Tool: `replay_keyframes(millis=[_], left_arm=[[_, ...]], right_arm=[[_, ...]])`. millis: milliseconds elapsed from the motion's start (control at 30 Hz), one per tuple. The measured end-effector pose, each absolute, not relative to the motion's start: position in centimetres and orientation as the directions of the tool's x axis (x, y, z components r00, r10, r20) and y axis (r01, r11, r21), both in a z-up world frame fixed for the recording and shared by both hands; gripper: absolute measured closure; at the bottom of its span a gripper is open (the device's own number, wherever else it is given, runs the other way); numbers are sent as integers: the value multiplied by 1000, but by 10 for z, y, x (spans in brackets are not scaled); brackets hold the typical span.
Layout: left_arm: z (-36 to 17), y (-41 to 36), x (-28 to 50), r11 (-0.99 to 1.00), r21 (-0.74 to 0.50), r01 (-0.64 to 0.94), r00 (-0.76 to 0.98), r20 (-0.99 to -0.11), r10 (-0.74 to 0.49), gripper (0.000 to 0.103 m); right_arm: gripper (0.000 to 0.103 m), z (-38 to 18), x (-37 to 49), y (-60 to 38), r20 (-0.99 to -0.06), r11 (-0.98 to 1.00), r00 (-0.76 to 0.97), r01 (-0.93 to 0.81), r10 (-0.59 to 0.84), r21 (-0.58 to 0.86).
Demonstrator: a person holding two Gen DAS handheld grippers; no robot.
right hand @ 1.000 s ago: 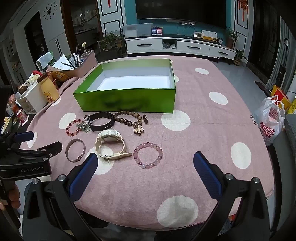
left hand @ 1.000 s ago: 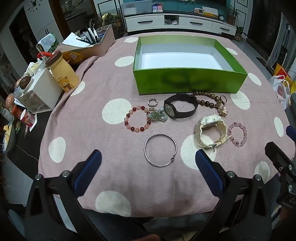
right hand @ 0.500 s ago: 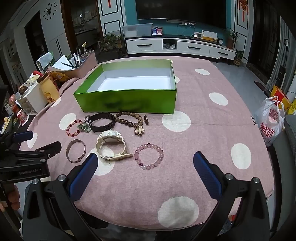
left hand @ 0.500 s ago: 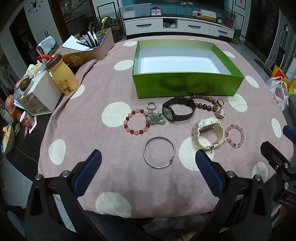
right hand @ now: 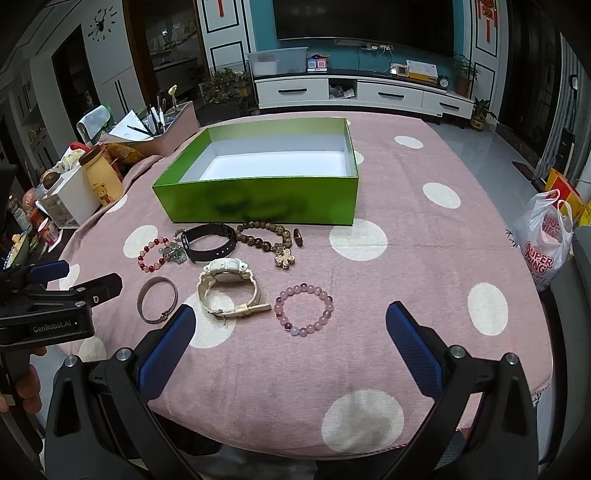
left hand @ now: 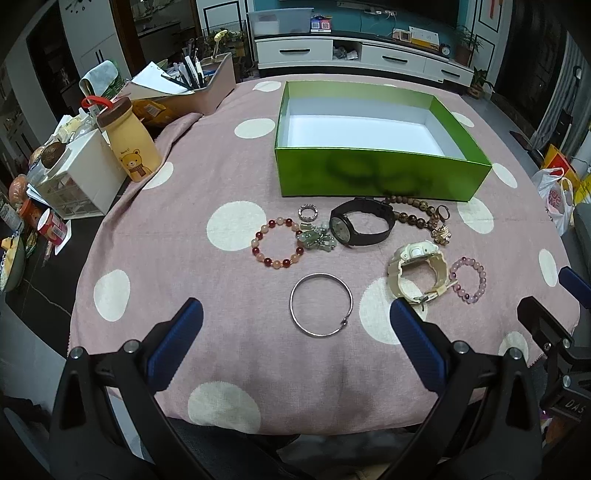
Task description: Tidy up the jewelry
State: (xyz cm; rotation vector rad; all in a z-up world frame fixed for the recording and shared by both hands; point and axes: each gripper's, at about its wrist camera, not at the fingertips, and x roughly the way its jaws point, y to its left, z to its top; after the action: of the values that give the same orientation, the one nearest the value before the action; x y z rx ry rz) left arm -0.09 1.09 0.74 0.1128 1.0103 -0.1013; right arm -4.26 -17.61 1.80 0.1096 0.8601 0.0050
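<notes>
Round table under pink cloth (left hand: 229, 177) with cream dots; living room behind, white TV cabinet (right hand: 364, 94), wall clock (right hand: 99, 26). Green box (left hand: 380, 181) sat open mid-table. Jewelry lay just before it: silver bangle (left hand: 320, 304), black watch (left hand: 360, 226), cream watch (right hand: 227, 291), purple bracelet (right hand: 303, 308). Left gripper (left hand: 295, 332) and right gripper (right hand: 290, 338) both spread wide, holding nothing

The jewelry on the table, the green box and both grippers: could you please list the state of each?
Green box: open, nothing inside.
Silver bangle: flat on the cloth, ungripped.
Black watch: on its side, strap closed in a loop.
Cream watch: on the cloth, strap buckled.
Purple bead bracelet: flat, ungripped.
Red bead bracelet: flat, ungripped.
Left gripper: open, holding nothing.
Right gripper: open, holding nothing.
</notes>
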Motion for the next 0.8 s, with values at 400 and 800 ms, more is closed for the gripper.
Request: replay_keyframes(millis=[400,800], left_arm=[[11,-2,-4,983,69,170,541,-841,-35,2],[12,-4,-4,982,77,173,547,-837,-31,2]], right_arm=[[1,19,-43,-183,-752,993,657,46,53,111],[1,20,-43,-185,-752,993,657,47,54,112]])
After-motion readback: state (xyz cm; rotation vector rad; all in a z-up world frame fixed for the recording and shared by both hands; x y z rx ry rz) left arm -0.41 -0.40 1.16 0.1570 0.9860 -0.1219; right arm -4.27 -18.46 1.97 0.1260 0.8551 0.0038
